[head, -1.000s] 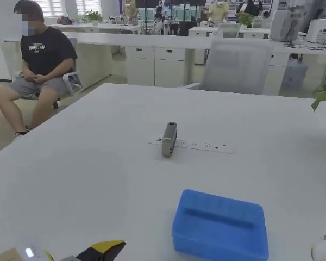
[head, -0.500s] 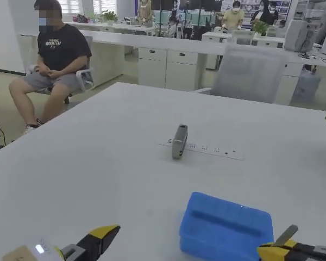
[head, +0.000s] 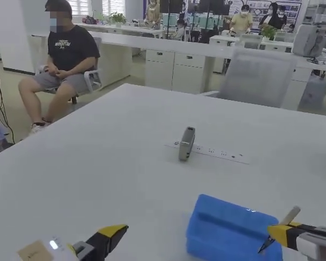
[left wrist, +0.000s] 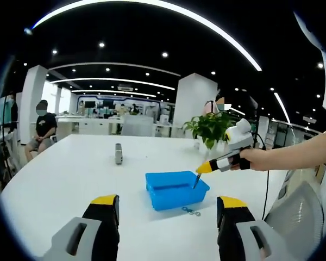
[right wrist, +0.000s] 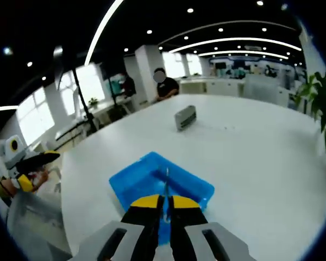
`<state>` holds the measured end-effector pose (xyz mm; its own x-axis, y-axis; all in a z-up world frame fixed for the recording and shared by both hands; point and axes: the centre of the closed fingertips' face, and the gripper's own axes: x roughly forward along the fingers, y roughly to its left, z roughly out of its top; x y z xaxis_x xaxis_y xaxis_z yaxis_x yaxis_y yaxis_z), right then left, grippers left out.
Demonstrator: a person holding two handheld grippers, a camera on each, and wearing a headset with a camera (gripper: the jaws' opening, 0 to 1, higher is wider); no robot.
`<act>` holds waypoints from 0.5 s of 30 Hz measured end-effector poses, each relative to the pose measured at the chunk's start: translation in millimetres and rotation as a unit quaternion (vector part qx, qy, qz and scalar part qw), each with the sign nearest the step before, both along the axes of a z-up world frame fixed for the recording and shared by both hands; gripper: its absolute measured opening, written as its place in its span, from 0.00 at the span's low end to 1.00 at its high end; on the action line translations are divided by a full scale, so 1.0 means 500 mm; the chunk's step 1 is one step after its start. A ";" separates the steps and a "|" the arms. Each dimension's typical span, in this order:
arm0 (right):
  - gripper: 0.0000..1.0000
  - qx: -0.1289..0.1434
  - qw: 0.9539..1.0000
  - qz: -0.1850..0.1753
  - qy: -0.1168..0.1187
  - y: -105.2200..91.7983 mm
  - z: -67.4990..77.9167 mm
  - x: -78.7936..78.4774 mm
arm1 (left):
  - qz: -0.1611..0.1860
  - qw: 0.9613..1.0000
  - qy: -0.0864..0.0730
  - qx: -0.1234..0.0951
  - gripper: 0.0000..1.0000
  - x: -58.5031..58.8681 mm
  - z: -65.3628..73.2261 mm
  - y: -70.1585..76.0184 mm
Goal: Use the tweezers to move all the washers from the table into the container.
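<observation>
Ahead of right gripper [right wrist: 164, 203], tweezers [right wrist: 167, 184] pinched between jaws, tips pointed forward over blue container [right wrist: 131, 182], likely for reaching washers [left wrist: 190, 211]; left gripper [left wrist: 167, 201] spread, empty.

From my console, the only lettering I find is a few lines of white print across the chest of the black T-shirt [head: 70, 44] worn by the person seated beyond the bench [head: 98, 157], and in the head view it is too small and soft for me to read a single word. The posters [head: 256, 6] on the far wall carry coloured blocks and what may be headings, but I cannot make them out, and the tiny dark marks along the socket strip [head: 220, 154] set into the bench are just as illegible to me.
</observation>
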<state>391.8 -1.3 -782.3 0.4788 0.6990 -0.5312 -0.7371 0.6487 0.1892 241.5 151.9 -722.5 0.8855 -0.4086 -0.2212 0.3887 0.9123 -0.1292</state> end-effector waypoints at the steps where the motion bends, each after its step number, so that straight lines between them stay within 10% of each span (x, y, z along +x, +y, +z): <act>1: 0.02 -0.003 1.000 -0.002 0.000 -0.002 -0.005 0.007 | 0.000 1.000 0.001 0.001 0.73 0.000 -0.001 0.000; 15: 0.02 -0.033 0.999 0.014 0.006 -0.001 -0.053 0.041 | 0.006 1.000 0.005 0.000 0.71 0.000 -0.004 0.008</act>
<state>412.3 -2.0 -808.8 0.4532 0.6751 -0.5822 -0.7529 0.6395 0.1555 241.3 156.2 -724.4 0.8880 -0.3981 -0.2302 0.3765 0.9168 -0.1332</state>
